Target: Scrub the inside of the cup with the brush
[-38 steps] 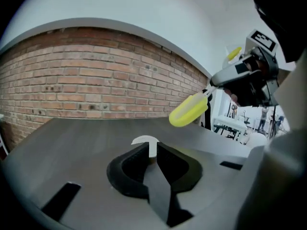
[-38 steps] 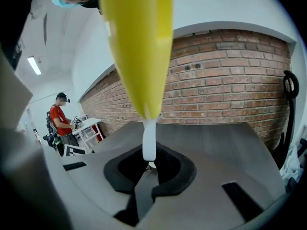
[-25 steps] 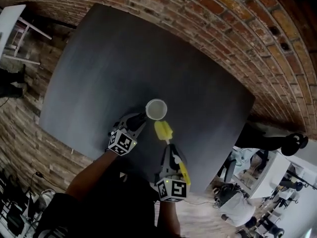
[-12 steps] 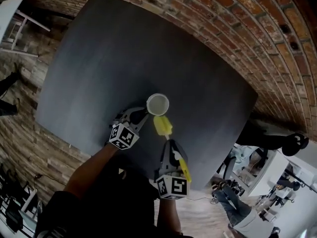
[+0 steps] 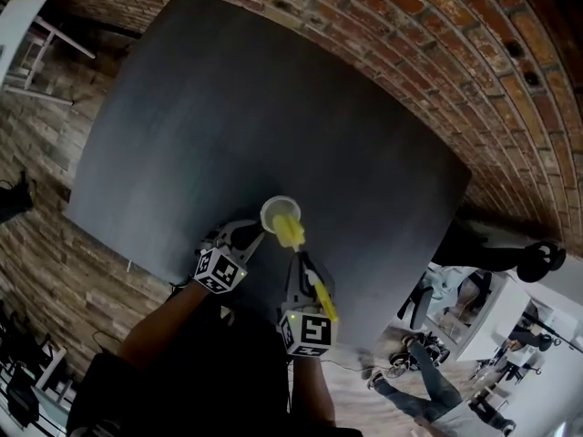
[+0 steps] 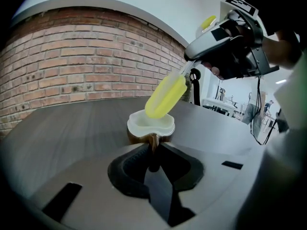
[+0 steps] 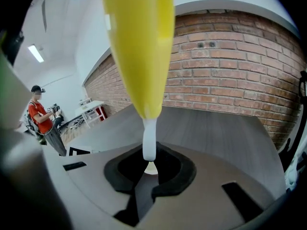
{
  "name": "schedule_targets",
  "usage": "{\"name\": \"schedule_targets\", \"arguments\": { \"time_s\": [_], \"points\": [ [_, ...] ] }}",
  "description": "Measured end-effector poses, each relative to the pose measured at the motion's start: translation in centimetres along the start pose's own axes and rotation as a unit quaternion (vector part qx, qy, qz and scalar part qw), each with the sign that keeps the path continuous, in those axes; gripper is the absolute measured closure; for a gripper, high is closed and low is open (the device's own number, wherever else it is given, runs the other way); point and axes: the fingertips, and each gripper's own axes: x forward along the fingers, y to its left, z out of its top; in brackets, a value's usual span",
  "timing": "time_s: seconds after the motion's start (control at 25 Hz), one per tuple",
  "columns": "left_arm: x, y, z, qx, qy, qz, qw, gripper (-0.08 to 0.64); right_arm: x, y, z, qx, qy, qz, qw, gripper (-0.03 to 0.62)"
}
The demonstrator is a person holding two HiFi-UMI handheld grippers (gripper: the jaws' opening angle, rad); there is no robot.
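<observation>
A small pale cup [image 5: 280,214] stands on the dark table [image 5: 228,107] close to its near edge. My left gripper [image 5: 246,237] is shut on the cup's near wall, and the left gripper view shows the cup [image 6: 150,124] pinched just beyond the left gripper [image 6: 152,140]. My right gripper [image 5: 299,267] is shut on the brush. The yellow brush head [image 5: 290,233] slants down into the cup's mouth, with the brush head [image 6: 165,96] resting on the rim. The right gripper view shows the yellow handle [image 7: 139,47] narrowing to a white neck between the jaws of the right gripper [image 7: 150,164]; the cup is mostly hidden there.
A brick wall [image 5: 410,53] curves behind the table. The table's near edge [image 5: 137,262] lies just under my grippers. A white table [image 5: 23,25] stands at far left. A person [image 7: 44,123] stands to the left in the right gripper view, and office clutter [image 5: 455,353] lies at lower right.
The cup and left gripper have shifted a little toward me and left. The brush head, previously beside the cup, now overlaps its mouth. Both grippers stay shut.
</observation>
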Motion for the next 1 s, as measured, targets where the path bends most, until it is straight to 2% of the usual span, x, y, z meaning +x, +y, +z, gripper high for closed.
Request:
{"name": "schedule_targets", "arguments": {
  "time_s": [0.2,0.52,1.0],
  "points": [
    [-1.5,-2.1,-1.2,0.005,0.001,-0.010,0.9999,0.479,1.0,1.6,-3.0,-0.026,0.044,0.020,0.999,0.545],
    [-2.6,-2.9,-2.0,0.017,0.000,-0.024,0.9996,0.479,3.0,1.8,-4.4,-0.056,0.046,0.000,0.997,0.545],
    [-2.6,-2.8,-2.0,0.019,0.000,-0.029,0.9994,0.479,4.2,4.5,-4.3,-0.072,0.076,0.077,0.991,0.545]
  ]
}}
